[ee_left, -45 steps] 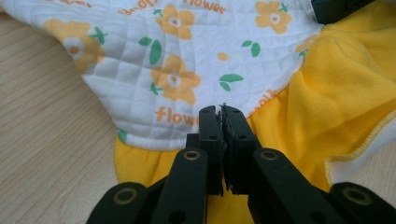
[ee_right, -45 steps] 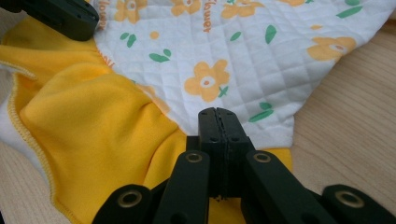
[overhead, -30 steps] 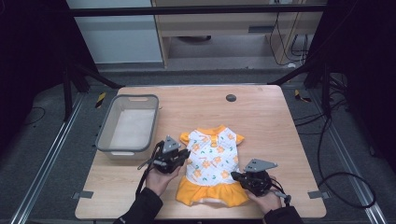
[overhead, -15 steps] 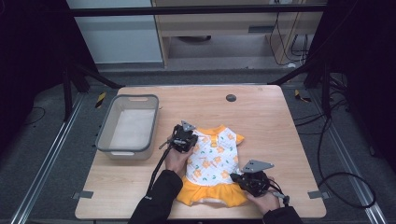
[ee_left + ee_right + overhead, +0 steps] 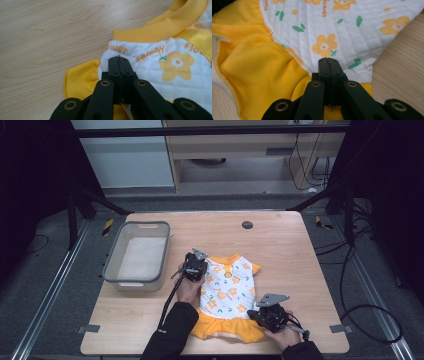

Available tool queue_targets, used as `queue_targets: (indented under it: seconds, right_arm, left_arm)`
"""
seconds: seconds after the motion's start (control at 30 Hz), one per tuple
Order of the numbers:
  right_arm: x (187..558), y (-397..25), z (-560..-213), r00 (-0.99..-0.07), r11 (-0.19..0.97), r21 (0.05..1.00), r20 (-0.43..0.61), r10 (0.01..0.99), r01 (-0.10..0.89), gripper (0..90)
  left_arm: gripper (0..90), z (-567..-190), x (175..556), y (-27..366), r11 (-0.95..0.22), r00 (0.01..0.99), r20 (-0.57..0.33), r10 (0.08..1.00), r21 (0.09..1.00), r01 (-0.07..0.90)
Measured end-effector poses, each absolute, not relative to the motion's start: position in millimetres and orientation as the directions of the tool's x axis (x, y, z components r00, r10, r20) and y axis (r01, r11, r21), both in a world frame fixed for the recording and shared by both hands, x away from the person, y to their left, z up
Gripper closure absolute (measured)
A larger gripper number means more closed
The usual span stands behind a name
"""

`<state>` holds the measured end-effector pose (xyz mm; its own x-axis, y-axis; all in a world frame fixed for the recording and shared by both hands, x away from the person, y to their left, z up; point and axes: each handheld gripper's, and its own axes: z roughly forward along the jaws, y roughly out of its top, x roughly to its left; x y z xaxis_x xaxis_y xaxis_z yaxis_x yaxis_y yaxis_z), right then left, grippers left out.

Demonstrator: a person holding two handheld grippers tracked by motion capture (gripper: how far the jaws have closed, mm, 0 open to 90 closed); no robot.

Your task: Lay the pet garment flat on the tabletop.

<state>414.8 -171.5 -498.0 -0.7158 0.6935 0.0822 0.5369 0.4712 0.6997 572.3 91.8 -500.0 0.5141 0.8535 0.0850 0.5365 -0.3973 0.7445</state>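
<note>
While the dress is lying flat on the counter, both grippers are resting on it. The left gripper is sitting at the shoulder, its fingers pressed together with no gap showing; whether cloth is pinched between them I cannot tell. Just ahead of those fingers the white quilted cloth with orange flowers is spreading out, the yellow ribbed collar is running beyond it, and a yellow sleeve is lying beside the fingers toward bare wood. The right gripper is sitting at the seam where the white body is meeting the yellow ruffled skirt. Its fingers are likewise closed tight, tips over the white cloth, with the skirt bunching to one side of them and bare counter showing on the other. A grey bin is standing well apart from both grippers, beyond the left one.
</note>
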Motion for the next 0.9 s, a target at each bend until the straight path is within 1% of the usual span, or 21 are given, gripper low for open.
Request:
queue_targets:
  seconds: [0.23,0.3,0.37,0.4,0.43,0.5,0.57,0.7,0.8,0.9]
  right_arm:
    - [414.0,-172.5,-497.9,-0.717,0.47,0.701,0.084,0.692,0.536,90.0]
    - [414.5,-173.2,-497.8,-0.72,0.469,0.704,0.086,0.688,0.532,90.0]
    - [415.7,-176.3,-494.4,-0.719,0.435,0.729,0.112,0.685,0.529,90.0]
    - [416.4,-180.2,-489.6,-0.715,0.409,0.757,0.107,0.691,0.509,90.0]
    - [416.4,-180.2,-489.6,-0.715,0.409,0.757,0.107,0.691,0.509,90.0]
    - [417.8,-184.4,-483.7,-0.705,0.382,0.779,0.106,0.702,0.497,90.0]
    - [421.2,-189.2,-477.3,-0.693,0.35,0.801,0.108,0.713,0.485,90.0]
    - [431.8,-197.5,-465.2,-0.669,0.297,0.833,0.114,0.735,0.467,90.0]
    - [444.4,-202.3,-456.2,-0.647,0.254,0.855,0.118,0.753,0.452,90.0]
    - [452.3,-203.8,-452.2,-0.638,0.241,0.863,0.116,0.761,0.443,90.0]
  left_arm:
    - [89.3,-497.2,574.6,94.4,-0.363,0.501,0.042,0.864,0.743,0.563]
    - [85.8,-494.0,573.8,96.6,-0.354,0.505,0.027,0.863,0.745,0.565]
    - [85.3,-487.3,570.1,100.0,-0.35,0.503,0.03,0.864,0.753,0.557]
    - [84.5,-478.9,565.1,106.1,-0.342,0.509,0.023,0.861,0.766,0.544]
    - [84.4,-478.9,565.1,106.1,-0.342,0.509,0.023,0.861,0.766,0.544]
    - [84.4,-469.8,558.1,113.2,-0.34,0.518,0.023,0.855,0.78,0.526]
    - [84.8,-461.9,550.4,120.0,-0.324,0.535,-0.004,0.845,0.791,0.518]
    - [88.4,-450.1,531.9,129.8,-0.314,0.571,-0.029,0.82,0.812,0.492]
    - [89.8,-442.6,512.4,131.9,-0.339,0.609,-0.022,0.793,0.815,0.47]
    - [89.9,-440.7,501.9,132.7,-0.355,0.631,-0.017,0.776,0.815,0.458]
